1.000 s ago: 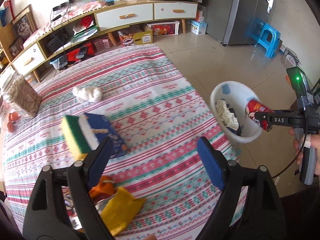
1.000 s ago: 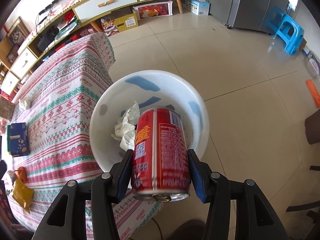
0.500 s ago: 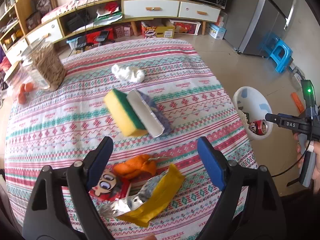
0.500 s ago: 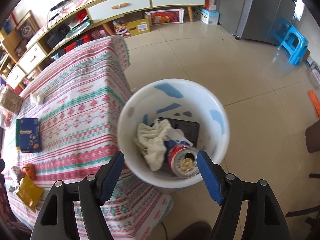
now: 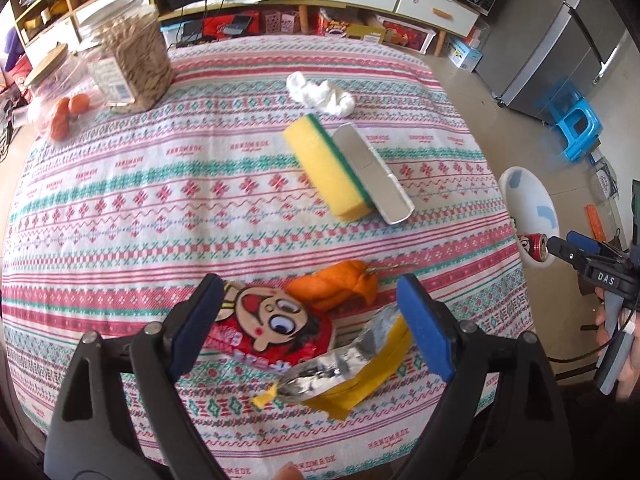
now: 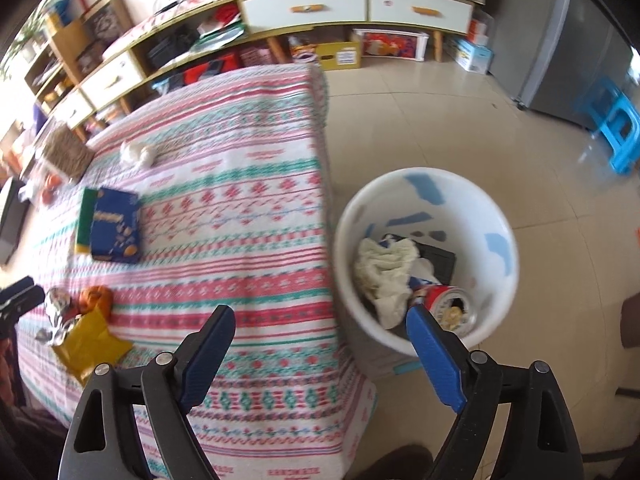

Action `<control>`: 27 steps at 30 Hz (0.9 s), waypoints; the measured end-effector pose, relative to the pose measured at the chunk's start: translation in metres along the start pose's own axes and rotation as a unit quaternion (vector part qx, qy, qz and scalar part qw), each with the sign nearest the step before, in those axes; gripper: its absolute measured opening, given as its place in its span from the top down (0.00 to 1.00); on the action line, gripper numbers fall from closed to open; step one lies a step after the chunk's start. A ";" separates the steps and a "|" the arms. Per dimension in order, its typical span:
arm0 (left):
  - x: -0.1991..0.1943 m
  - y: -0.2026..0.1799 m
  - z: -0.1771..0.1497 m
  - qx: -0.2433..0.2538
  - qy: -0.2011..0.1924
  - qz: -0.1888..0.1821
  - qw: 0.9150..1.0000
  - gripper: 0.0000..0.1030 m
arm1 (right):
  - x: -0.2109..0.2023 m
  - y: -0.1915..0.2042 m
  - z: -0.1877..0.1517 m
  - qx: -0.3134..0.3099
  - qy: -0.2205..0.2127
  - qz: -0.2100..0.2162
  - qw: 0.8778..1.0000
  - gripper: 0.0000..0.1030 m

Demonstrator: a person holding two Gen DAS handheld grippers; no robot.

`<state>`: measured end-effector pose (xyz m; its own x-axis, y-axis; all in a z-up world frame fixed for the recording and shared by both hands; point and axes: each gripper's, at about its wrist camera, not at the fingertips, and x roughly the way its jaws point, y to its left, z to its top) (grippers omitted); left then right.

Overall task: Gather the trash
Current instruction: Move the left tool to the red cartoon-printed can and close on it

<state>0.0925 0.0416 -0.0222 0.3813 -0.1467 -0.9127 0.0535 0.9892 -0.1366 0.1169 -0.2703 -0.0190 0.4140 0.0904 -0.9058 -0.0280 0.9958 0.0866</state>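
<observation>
My left gripper (image 5: 310, 332) is open, low over the near table edge, its fingers either side of a red cartoon snack wrapper (image 5: 272, 332), orange peel (image 5: 336, 284) and a yellow foil wrapper (image 5: 352, 380). A crumpled white tissue (image 5: 320, 94) lies farther back. My right gripper (image 6: 320, 356) is open and empty beside the white trash bin (image 6: 500, 216) on the floor. The red can (image 6: 452, 308) lies in the bin with crumpled paper (image 6: 384, 268). The wrappers also show in the right wrist view (image 6: 86, 340).
A yellow-green sponge (image 5: 328, 168) and a blue box (image 6: 116, 230) lie mid-table on the patterned cloth (image 5: 200, 200). A glass jar (image 5: 128, 56) and oranges (image 5: 66, 114) stand far left. A blue stool (image 6: 618, 128) and fridge (image 6: 568, 52) are beyond the bin.
My right gripper opened and dropped the red can into the bin, then swung left toward the table. My left gripper moved back and down over the wrappers.
</observation>
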 end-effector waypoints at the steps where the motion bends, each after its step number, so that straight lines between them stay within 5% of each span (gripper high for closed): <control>1: 0.002 0.004 0.000 -0.002 0.006 0.001 1.000 0.14 | 0.001 0.005 -0.001 -0.006 0.001 0.002 1.000 0.13; 7: 0.019 0.027 -0.009 -0.027 0.051 0.012 0.998 0.14 | 0.005 0.028 -0.003 -0.032 0.005 0.009 0.999 0.13; 15: 0.040 0.050 -0.025 -0.096 0.106 -0.040 0.989 0.14 | 0.013 0.043 -0.002 -0.045 0.015 0.009 0.999 0.13; 20: 0.046 0.061 -0.027 -0.154 0.106 -0.067 0.980 0.14 | 0.016 0.047 -0.002 -0.049 0.019 0.011 0.999 0.13; 25: 0.050 0.071 -0.031 -0.203 0.096 -0.086 0.971 0.25 | 0.017 0.051 -0.004 -0.052 0.021 0.011 0.998 0.13; 27: 0.046 0.072 -0.031 -0.211 0.079 -0.091 0.970 0.38 | 0.018 0.053 -0.005 -0.054 0.021 0.011 0.998 0.13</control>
<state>0.0850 0.1062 -0.0856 0.2529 -0.3498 -0.9021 -0.2889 0.8625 -0.4154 0.1186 -0.2161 -0.0324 0.3739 0.1105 -0.9209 -0.1358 0.9887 0.0635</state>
